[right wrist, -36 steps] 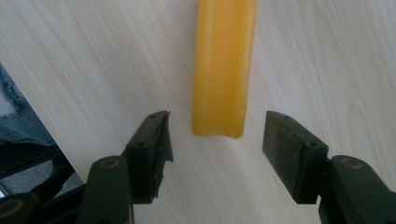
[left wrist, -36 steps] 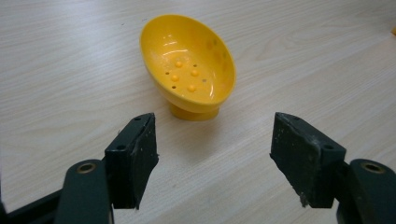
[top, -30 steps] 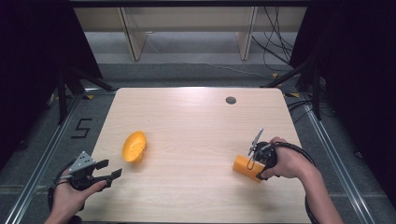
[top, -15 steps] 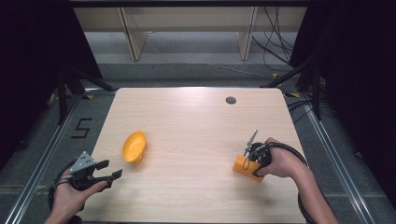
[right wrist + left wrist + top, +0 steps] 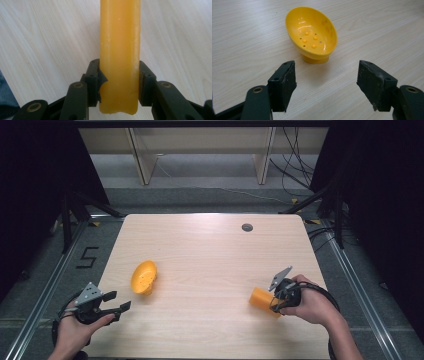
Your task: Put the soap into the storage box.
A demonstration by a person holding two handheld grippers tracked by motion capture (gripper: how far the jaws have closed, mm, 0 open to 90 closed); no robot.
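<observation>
An orange bar of soap (image 5: 119, 57), waxy and long with flat sides and faintly pitted faces, is being gripped near its lower end by the right gripper (image 5: 119, 83), whose black jaws are pressing against its two opposite sides. One edge of the bar is being shown chipped beside the left-hand pad in the right gripper view. In the high view the bar (image 5: 262, 299) is being held low over the right front part of the table (image 5: 210, 250), with a hand (image 5: 312, 302) wrapped around the gripper (image 5: 280, 299); whether the bar is touching the wood cannot be told.

A yellow soap dish (image 5: 312, 35), oval, glossy and made of plastic, is being seen tilted on its small foot, with raised studs and tiny holes in its hollow. It is lying on the left front part of the table (image 5: 144, 277), well apart from the bar. Just short of it, the left gripper (image 5: 325, 85) is being held with its jaws wide and nothing between them; its scuffed, blocky pads are being shown above the pale, fine-grained wood. A small dark round disc (image 5: 247, 227) is being seen near the far edge.
</observation>
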